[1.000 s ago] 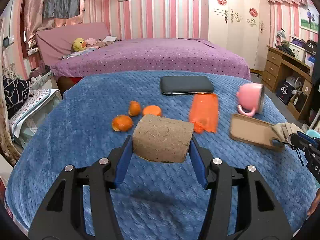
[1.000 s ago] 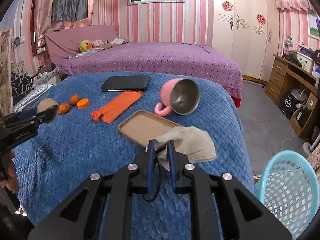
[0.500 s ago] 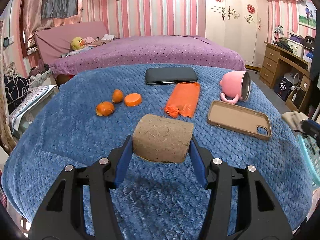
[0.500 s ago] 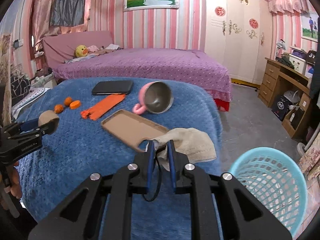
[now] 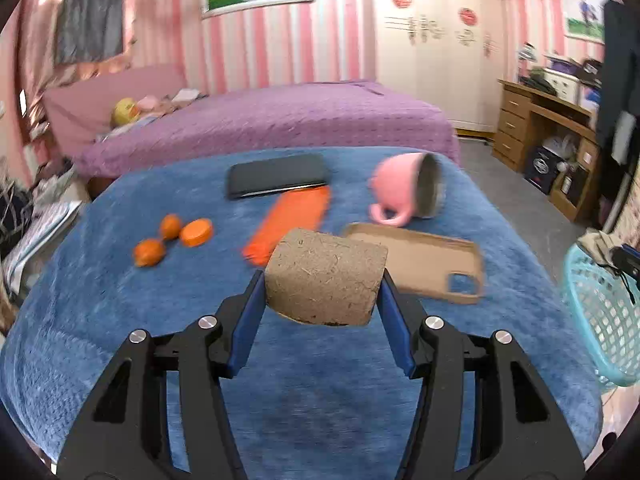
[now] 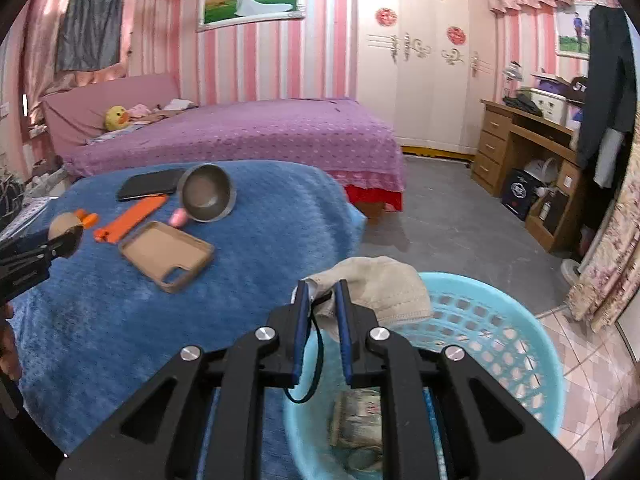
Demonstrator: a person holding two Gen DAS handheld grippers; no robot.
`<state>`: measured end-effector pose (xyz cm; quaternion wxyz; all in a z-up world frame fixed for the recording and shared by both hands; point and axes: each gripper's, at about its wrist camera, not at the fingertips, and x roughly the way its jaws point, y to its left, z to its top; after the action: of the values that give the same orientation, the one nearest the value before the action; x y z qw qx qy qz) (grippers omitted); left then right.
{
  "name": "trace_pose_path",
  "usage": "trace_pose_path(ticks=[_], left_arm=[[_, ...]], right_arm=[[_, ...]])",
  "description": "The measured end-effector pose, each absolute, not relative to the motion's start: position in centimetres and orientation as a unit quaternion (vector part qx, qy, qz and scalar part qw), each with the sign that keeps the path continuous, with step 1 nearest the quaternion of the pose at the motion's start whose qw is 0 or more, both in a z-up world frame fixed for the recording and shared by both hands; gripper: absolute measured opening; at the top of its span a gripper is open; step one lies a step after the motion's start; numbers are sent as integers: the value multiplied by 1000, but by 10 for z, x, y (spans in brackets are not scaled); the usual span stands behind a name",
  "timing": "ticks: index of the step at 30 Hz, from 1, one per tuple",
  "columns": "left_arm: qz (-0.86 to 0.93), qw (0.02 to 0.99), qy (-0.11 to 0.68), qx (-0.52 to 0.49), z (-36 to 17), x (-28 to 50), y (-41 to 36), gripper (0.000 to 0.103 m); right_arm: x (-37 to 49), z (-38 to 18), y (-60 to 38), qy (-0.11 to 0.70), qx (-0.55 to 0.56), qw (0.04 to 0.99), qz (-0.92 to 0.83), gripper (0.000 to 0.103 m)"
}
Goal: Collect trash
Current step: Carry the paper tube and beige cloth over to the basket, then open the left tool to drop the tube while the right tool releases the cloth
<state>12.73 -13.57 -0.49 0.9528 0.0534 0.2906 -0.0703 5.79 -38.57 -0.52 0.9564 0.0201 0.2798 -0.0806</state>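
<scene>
Beige face mask [image 6: 384, 288] hangs over the light-blue basket [image 6: 512, 320], pinched in the right hand-held gripper [image 6: 322, 292]. At nine o'clock, the left hand-held gripper [image 5: 322, 286] clamps a brown cardboard roll [image 5: 326, 282] above the blue-covered desk [image 5: 320, 392].

Before you, a desk [image 5: 100, 344] under a blue quilted blanket, on it your dark phone [image 5: 277, 175], orange pouch [image 5: 294, 220], three orange peel scraps [image 5: 172, 236], tipped pink mug [image 5: 406, 196], tan phone case [image 5: 424, 260], beside it on the floor [image 6: 460, 216] a blue basket [image 6: 500, 320].
</scene>
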Motion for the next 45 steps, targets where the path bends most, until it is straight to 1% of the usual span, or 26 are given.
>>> trace_pose_path(ticks=[6, 13, 20, 27, 28, 31, 33, 35, 38, 42, 44, 45], left_arm=[[-124, 945, 301, 39, -7, 119, -201, 54], [-175, 933, 310, 50, -15, 107, -278, 54], [-207, 923, 316, 73, -28, 92, -336, 54], [-242, 916, 305, 97, -26, 74, -381, 54], [-246, 915, 304, 100, -25, 73, -387, 55], [-261, 907, 314, 99, -23, 74, -396, 69], [-265, 908, 309, 103, -19, 73, -400, 73], [-261, 913, 294, 112, -14, 71, -400, 85], [-251, 919, 280, 117, -11, 70, -394, 90], [-226, 926, 279, 114, -8, 79, -373, 93], [-215, 929, 285, 102, -7, 86, -360, 94], [-212, 929, 288, 98, -7, 89, -354, 94]], right_arm=[[44, -11, -424, 281, 30, 953, -106, 14], [35, -20, -463, 288, 34, 949, -128, 14], [28, -28, -495, 292, 44, 945, -140, 14], [15, -35, -523, 289, 71, 942, -154, 14], [13, -36, -526, 289, 74, 942, -156, 14], [11, -36, -531, 285, 82, 942, -157, 14], [12, -35, -532, 283, 84, 942, -159, 14], [13, -35, -530, 283, 85, 942, -158, 14], [14, -36, -528, 283, 83, 943, -155, 14], [14, -37, -527, 282, 83, 943, -155, 14], [15, -37, -525, 281, 81, 943, -158, 18], [15, -36, -524, 280, 82, 943, -160, 18]])
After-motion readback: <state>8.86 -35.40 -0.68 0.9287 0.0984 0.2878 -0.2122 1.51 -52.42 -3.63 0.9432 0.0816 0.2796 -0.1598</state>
